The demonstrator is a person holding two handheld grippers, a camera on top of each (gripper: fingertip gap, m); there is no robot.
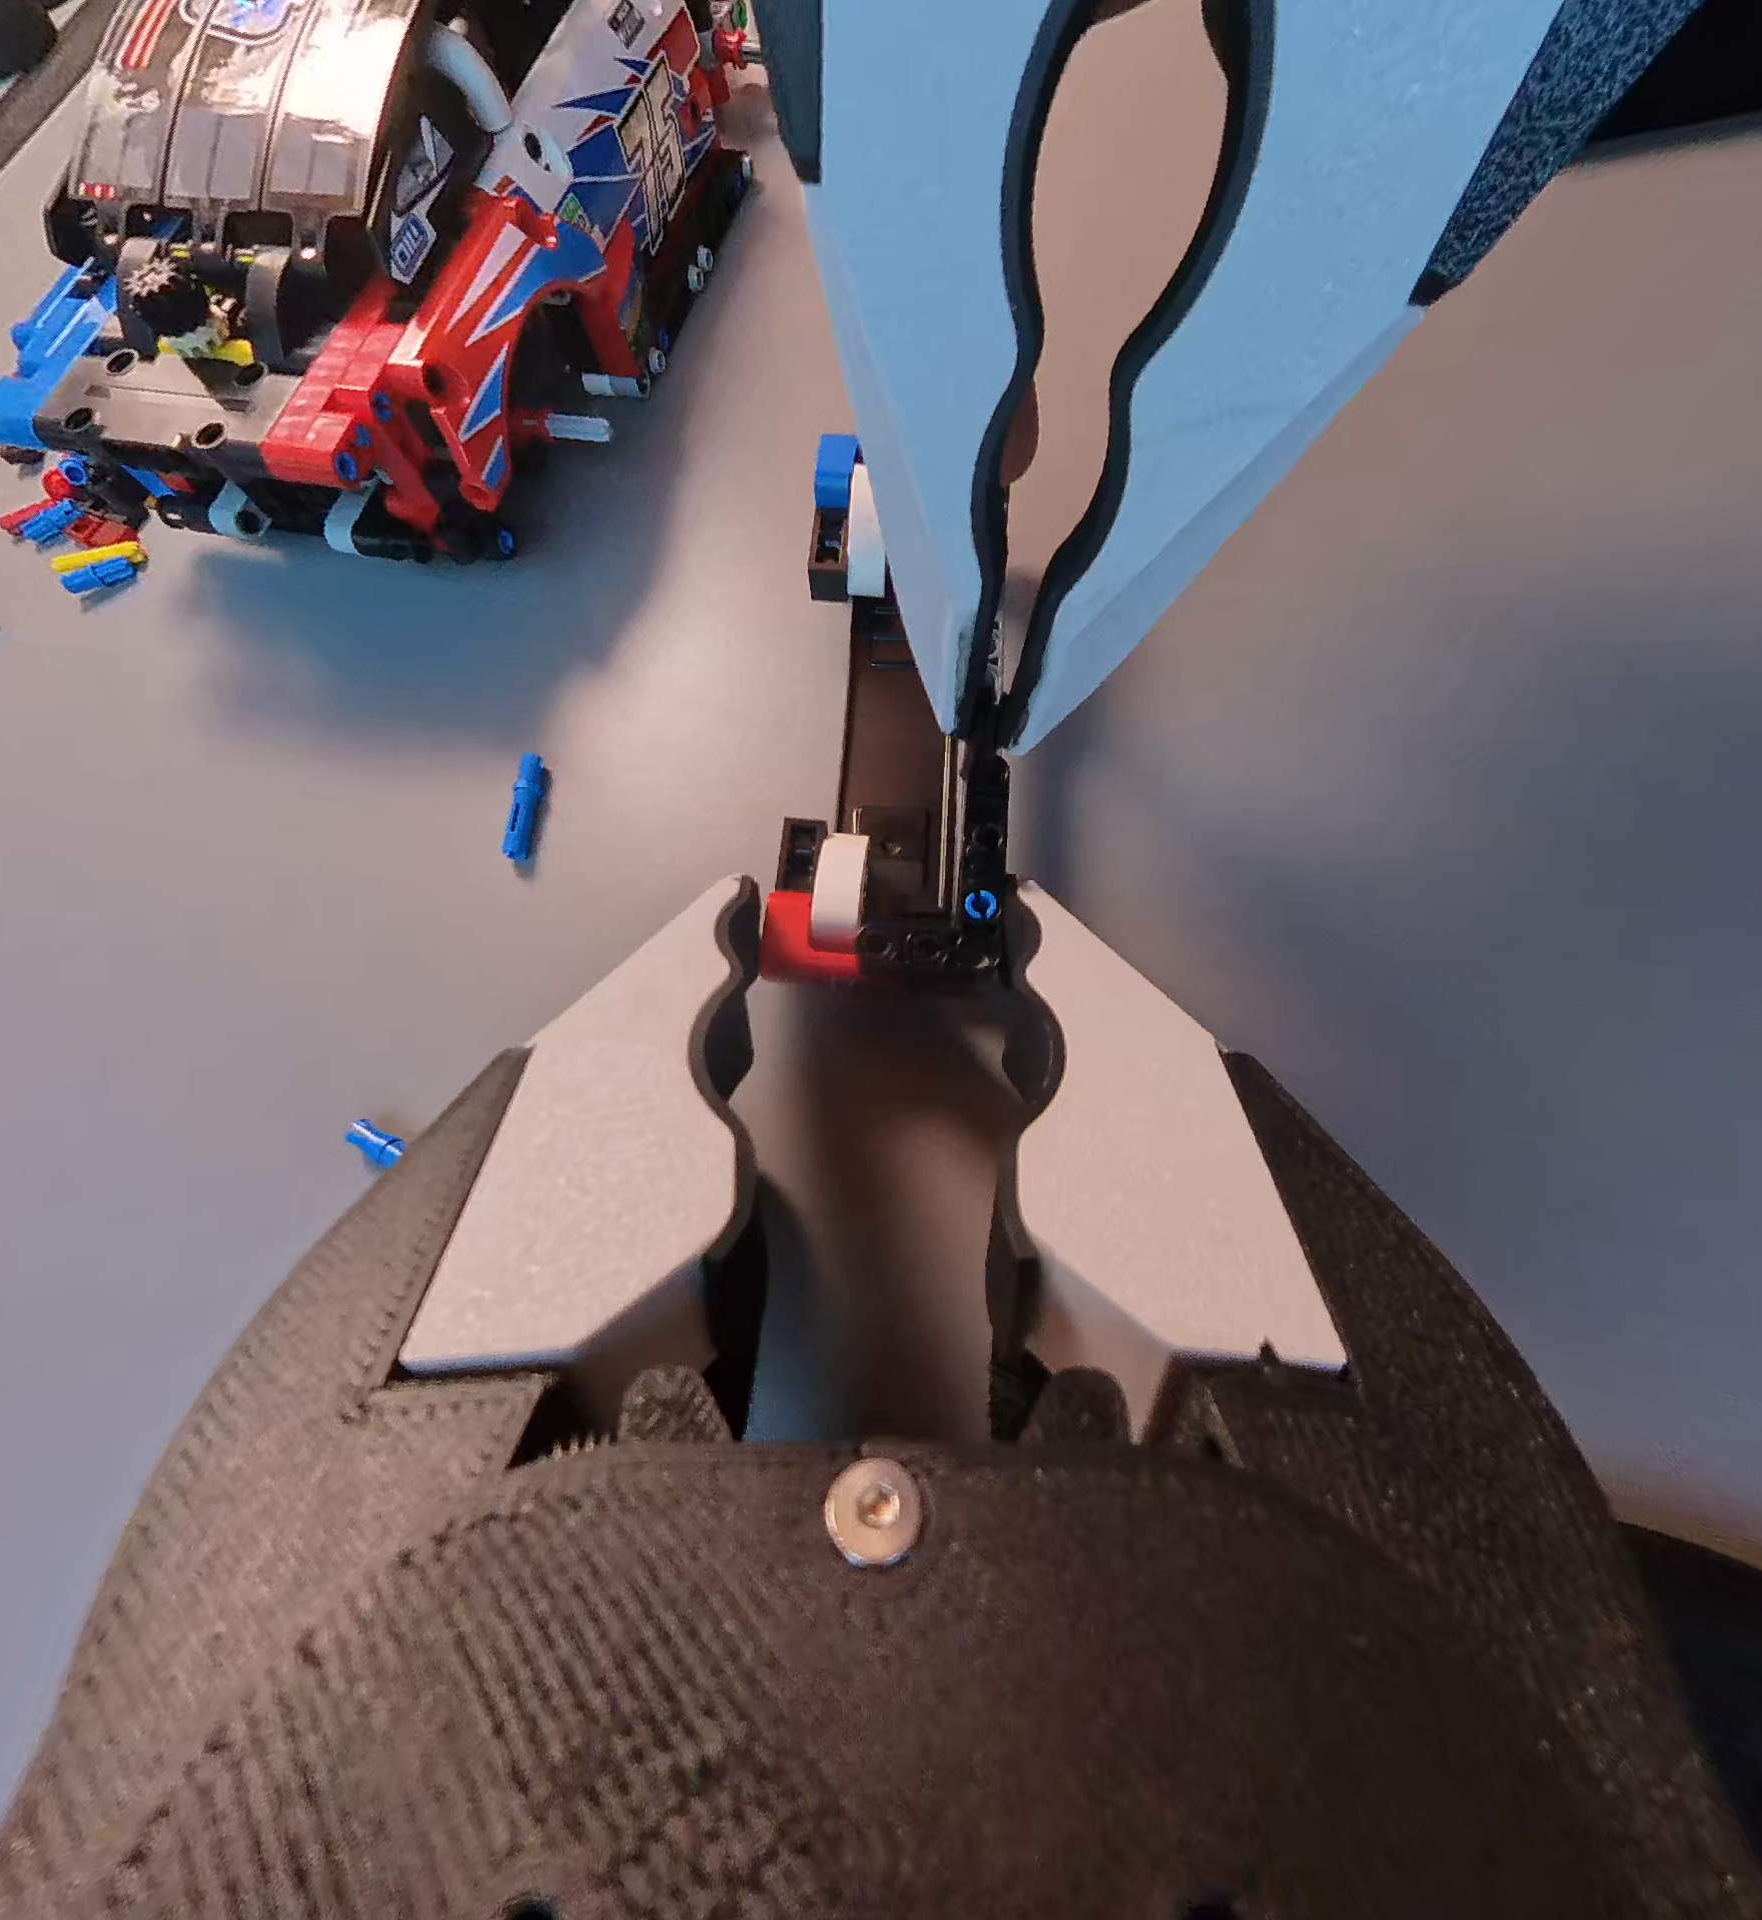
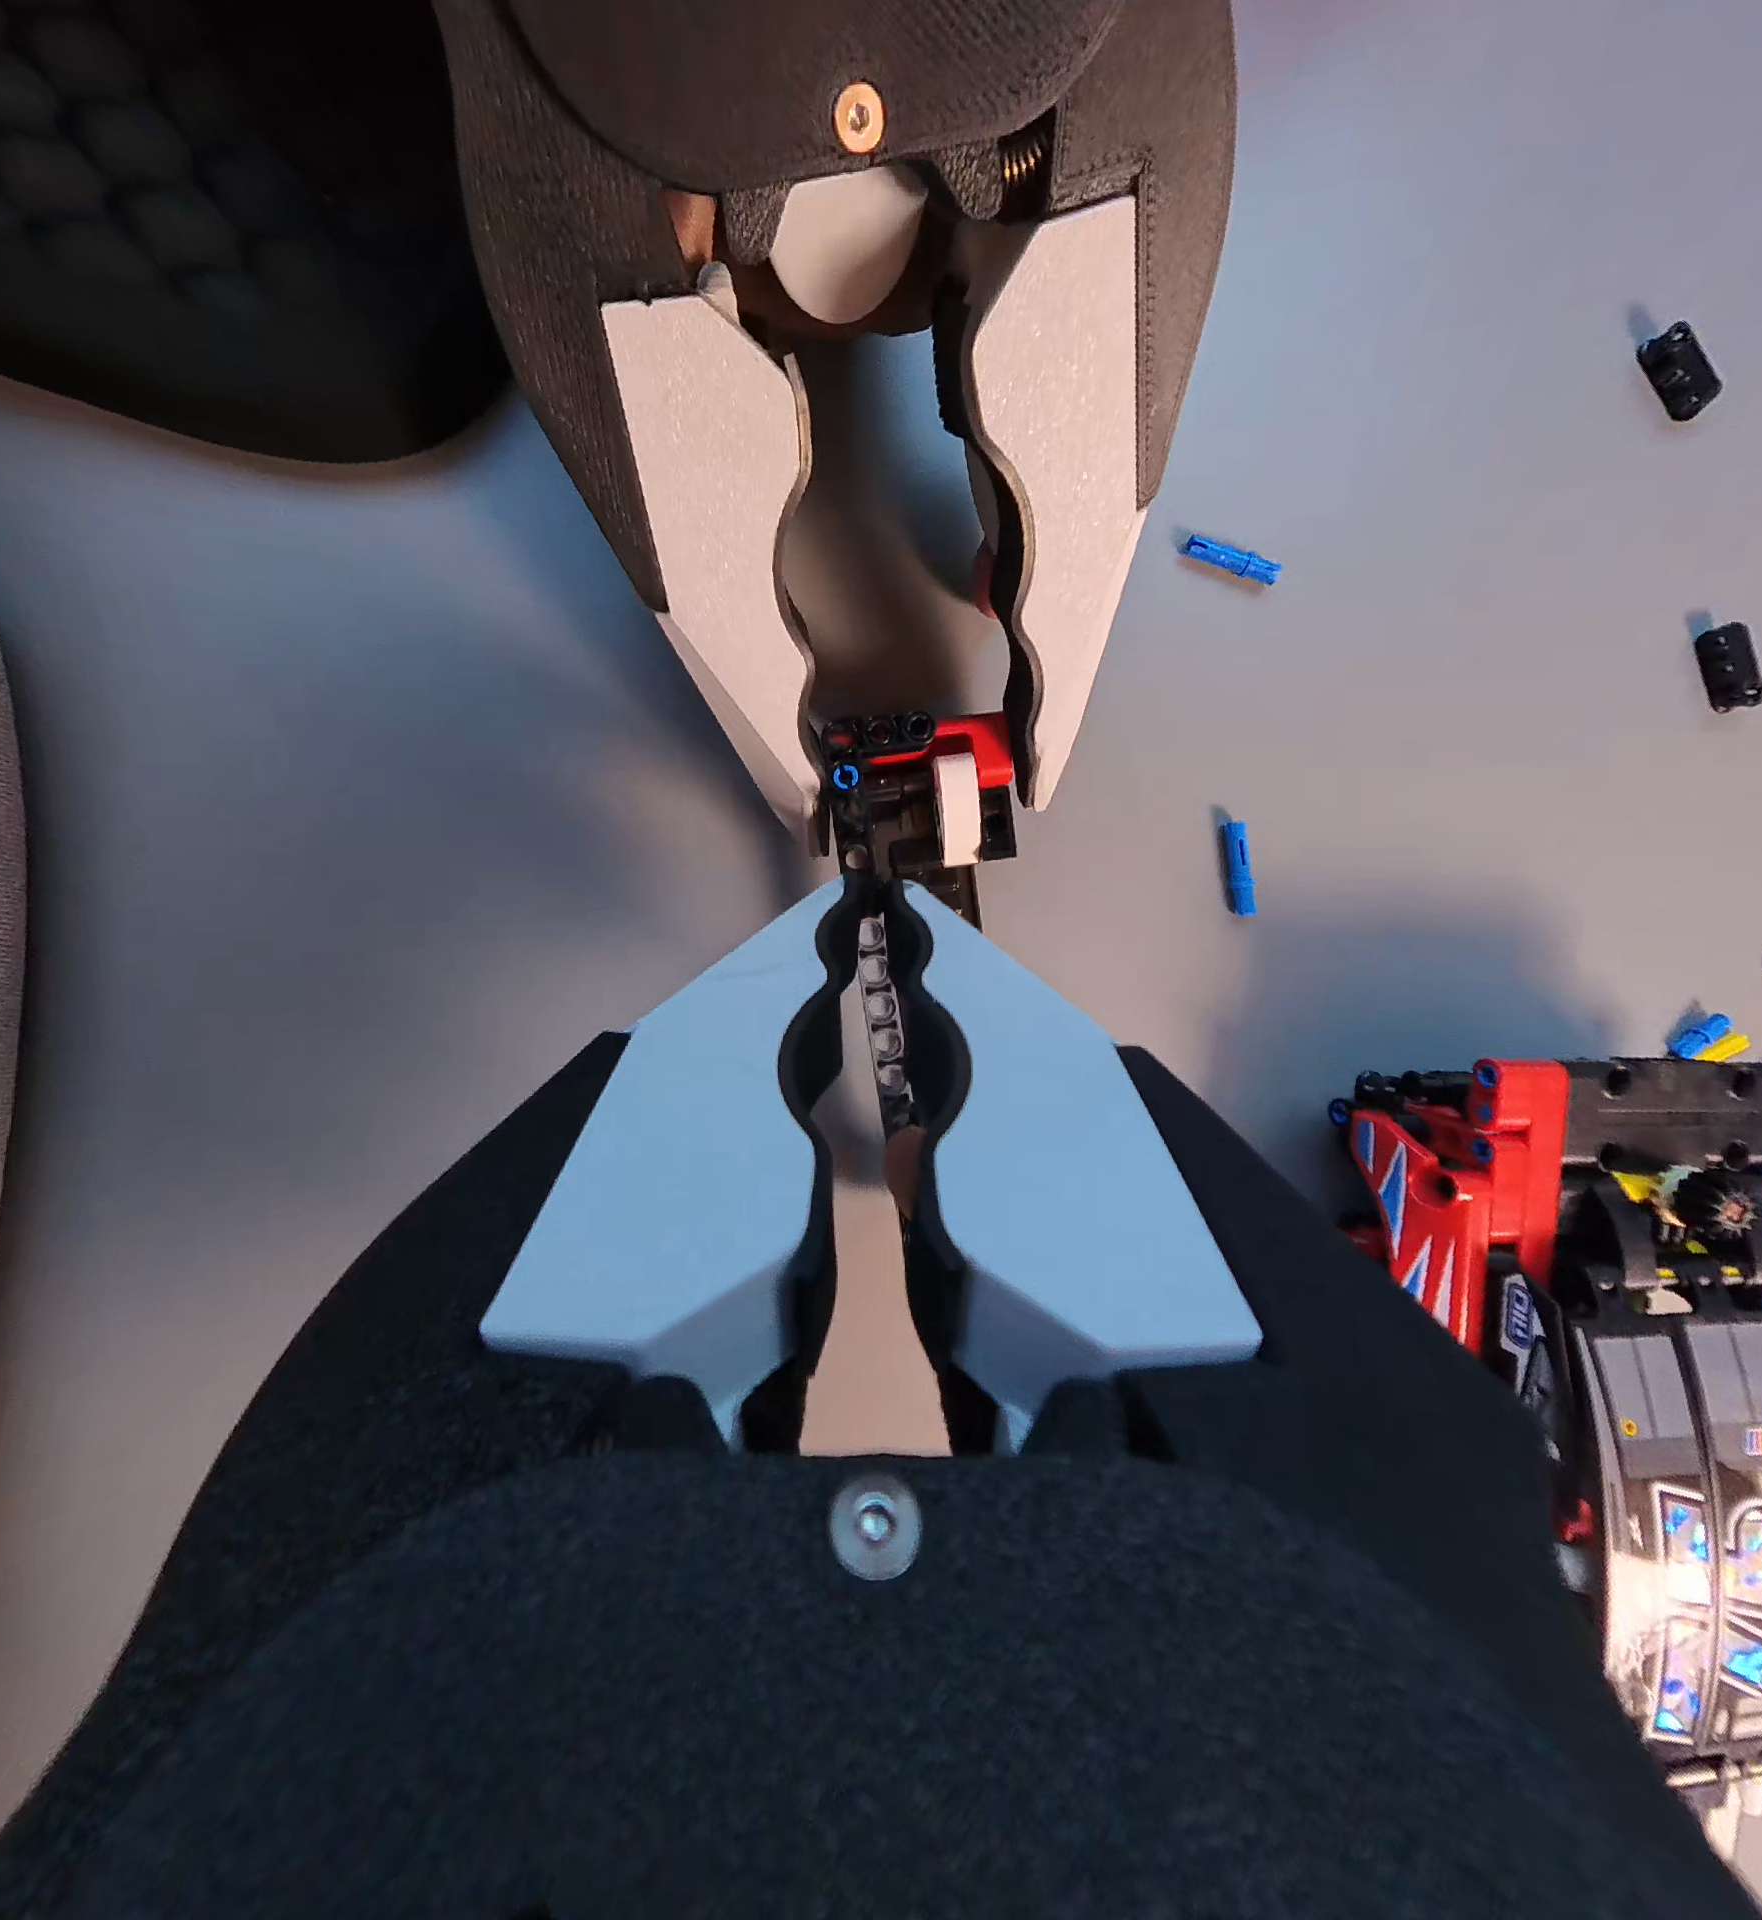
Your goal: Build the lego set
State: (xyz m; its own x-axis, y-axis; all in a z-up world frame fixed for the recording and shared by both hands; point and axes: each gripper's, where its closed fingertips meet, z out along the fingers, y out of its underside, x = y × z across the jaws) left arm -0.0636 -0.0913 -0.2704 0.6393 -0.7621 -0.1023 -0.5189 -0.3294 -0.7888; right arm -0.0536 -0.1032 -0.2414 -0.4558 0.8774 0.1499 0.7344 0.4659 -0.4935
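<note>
A small sub-assembly (image 1: 887, 914) of black beams with a red piece and a white curved piece is held between the fingertips of my left gripper (image 1: 882, 935), which is shut on it. It continues away as a long dark strip with a blue and white far end (image 1: 841, 509). My right gripper (image 2: 872, 899) is shut on a thin black holed beam (image 2: 882, 1023), whose end meets the sub-assembly (image 2: 918, 779) beside a blue pin. The grippers face each other, tips almost touching, over the grey table. The right gripper (image 1: 991, 727) comes in from the top of the left wrist view.
A large red, blue, white and black car model (image 1: 389, 260) stands to the side and also shows in the right wrist view (image 2: 1635, 1299). Loose blue pins (image 1: 524, 805) (image 2: 1232, 558), black connectors (image 2: 1679, 371) and a pile of small parts (image 1: 25, 499) lie on the table. A dark cushion (image 2: 181, 260) sits at the table edge. The grippers are tip to tip, or close to it.
</note>
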